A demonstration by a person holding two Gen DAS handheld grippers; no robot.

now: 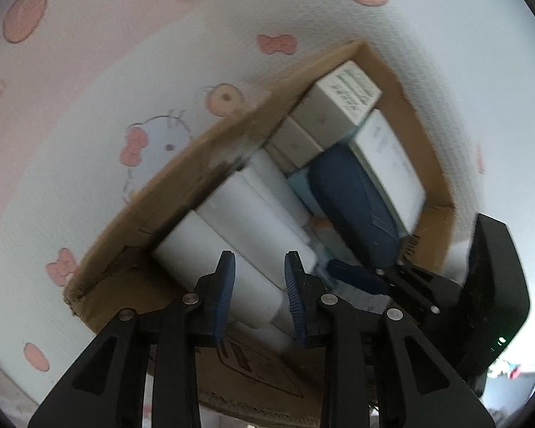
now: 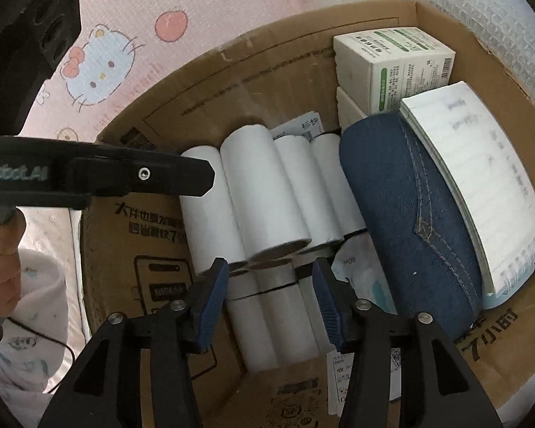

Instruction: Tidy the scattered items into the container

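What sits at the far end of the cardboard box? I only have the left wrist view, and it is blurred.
Observer: A white box with green print, barcode on its side, in the far corner.
Operator: And the white slab beside the blue denim case?
Observer: A spiral notebook with lined pages, leaning on the denim case.
Operator: Are the white rolls loose?
Observer: The white rolls lie side by side, stacked on more rolls; black bands cross the lower ones.
Operator: Is the right gripper holding anything?
Observer: No, the right gripper is open above the roll ends.
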